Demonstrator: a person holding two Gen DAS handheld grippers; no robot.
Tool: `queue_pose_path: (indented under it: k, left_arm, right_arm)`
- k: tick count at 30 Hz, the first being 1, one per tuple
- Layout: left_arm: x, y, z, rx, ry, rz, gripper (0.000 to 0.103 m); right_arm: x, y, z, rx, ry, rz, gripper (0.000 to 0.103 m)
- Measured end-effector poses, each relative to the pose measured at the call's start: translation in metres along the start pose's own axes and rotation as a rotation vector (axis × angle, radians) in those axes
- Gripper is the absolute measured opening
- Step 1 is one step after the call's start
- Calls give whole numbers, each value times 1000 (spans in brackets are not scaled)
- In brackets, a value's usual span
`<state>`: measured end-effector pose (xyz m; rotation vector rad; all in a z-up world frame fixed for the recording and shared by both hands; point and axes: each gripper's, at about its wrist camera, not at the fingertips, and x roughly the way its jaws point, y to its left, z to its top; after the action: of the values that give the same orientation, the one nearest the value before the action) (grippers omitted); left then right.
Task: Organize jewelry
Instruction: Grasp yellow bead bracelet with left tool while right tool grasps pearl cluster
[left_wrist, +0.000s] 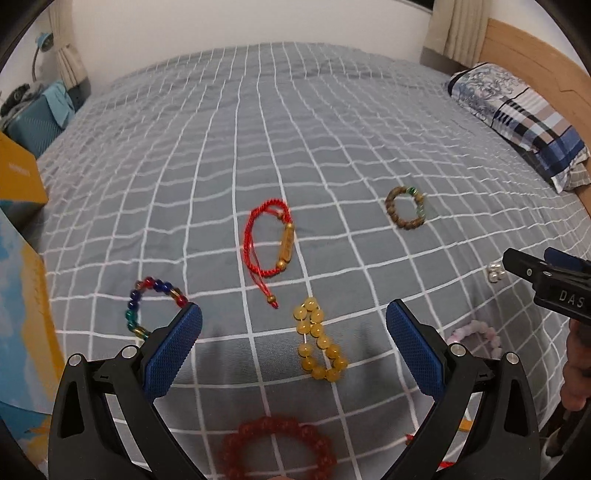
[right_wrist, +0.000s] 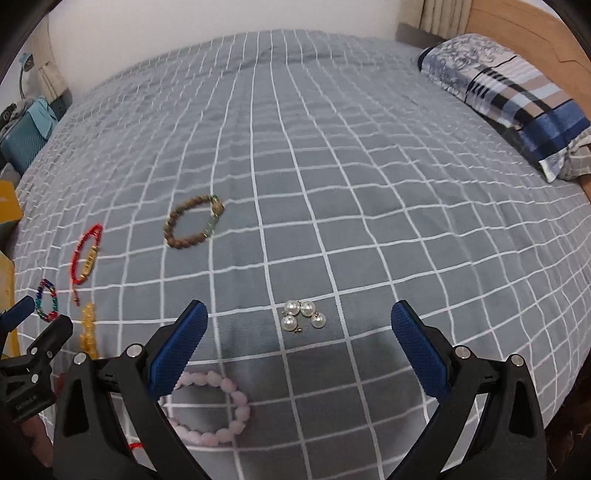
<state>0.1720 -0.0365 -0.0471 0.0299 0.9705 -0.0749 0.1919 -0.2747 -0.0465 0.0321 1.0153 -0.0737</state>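
Note:
Jewelry lies scattered on a grey checked bedspread. My left gripper is open and empty, above a yellow bead bracelet. Around it lie a red cord bracelet, a multicolour bead bracelet, a dark red bead bracelet and a brown bead bracelet. My right gripper is open and empty, above several pearl pendants. A pink bead bracelet lies below its left finger. The brown bracelet also shows in the right wrist view.
A patterned pillow lies against the wooden headboard at the right. Orange and blue boxes stand at the bed's left edge. A teal case sits beyond the far left corner.

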Motion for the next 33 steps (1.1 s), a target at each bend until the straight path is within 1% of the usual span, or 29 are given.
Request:
queue_pose_path:
  k: [3,7,10,11,12,13,14,15,16,17,18,20,21,23,25,29,33]
  left_arm:
    - [11,-1,-2,-1,20,7,97]
    - [23,-1,-6,-18,53,-22,97]
    - [29,-2,-9,-4,67,-11,88]
    - [31,-1,-9,-6,75,-18,84]
    - [32,-1,-10,-9,79,-31,80]
    - [33,-1,-10,-6,87,-50,69]
    - [34,-3,-11,0,97,-58,64]
    - [35,-3,-11,6,99,-55,61]
    - [35,-5,-12,8,96,-52,52]
    - [35,-6,-13,10,99,-52,46]
    - [35,-6,-13,11,103,-55,43]
    - [35,-8,-14,17,108,-55,28]
    - [35,-8,-15,20,111,-53,25]
    - [35,-7,-16,22,111,-46,15]
    - [34,-4,-16,14,114,-57,9]
    - [29,-2,-15,12,109,-58,9]
    - [21,2,-13,5,88,-62,9]
  right_arm:
    - [13,1,1,-6,18,6,95]
    - [31,0,2,-7,53,-1,93]
    - [43,-2,2,0,81,4,87]
    - [46,-3,1,0,87,5,85]
    - [49,-2,0,-3,99,4,80]
    - [52,-2,-1,-5,111,9,75]
    - [53,-1,-2,-5,121,20,73]
    - [54,-1,-2,-5,127,25,68]
    - [55,-1,-2,-6,130,26,63]
    - [56,-1,-3,-9,135,29,61]
    - [56,-1,-3,-9,138,34,57]
    - [57,-5,-3,9,145,44,54]
    - [58,-6,-3,15,148,45,51]
    - [58,-7,-2,15,149,43,43]
    - [56,-6,-3,9,146,58,22]
    - [50,-5,-5,18,130,59,21]
    - [40,-4,-6,24,95,47,21]
